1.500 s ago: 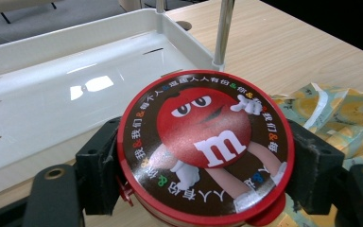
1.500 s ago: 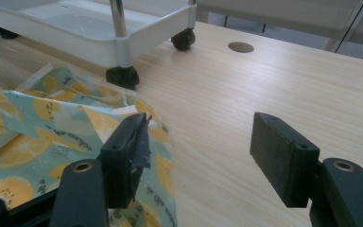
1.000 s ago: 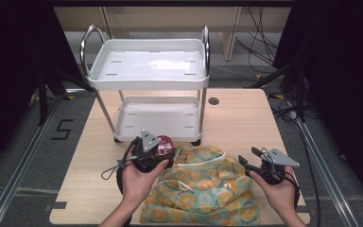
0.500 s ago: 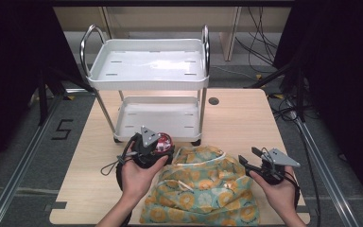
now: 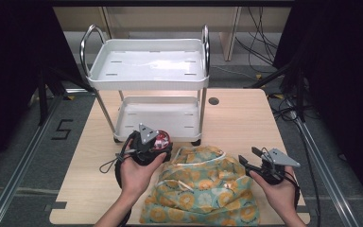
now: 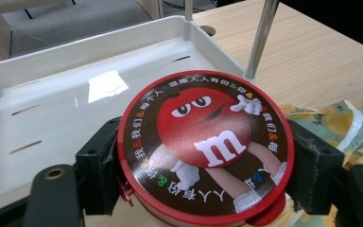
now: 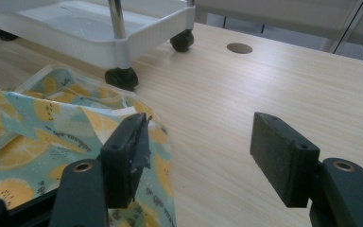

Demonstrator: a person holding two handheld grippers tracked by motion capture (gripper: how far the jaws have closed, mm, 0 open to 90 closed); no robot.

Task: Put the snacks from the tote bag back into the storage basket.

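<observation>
Left tool [image 6: 203, 156] pinches round red tin [image 6: 205, 146] before cart's lower tray [image 6: 52, 104]; right tool [image 7: 198, 156] spread wide beside fruit-print bag [image 7: 33, 137] on desk [image 7: 264, 75].

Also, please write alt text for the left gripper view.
The left gripper holds a round red tin with a cartoon candy lid between its black fingers, before a white cart's lower tray. Orange-print fabric lies at right.

A white two-shelf cart [image 5: 146, 66] stands on the wooden table [image 5: 236, 118]; cables [image 5: 264, 42] trail across the floor behind.
</observation>
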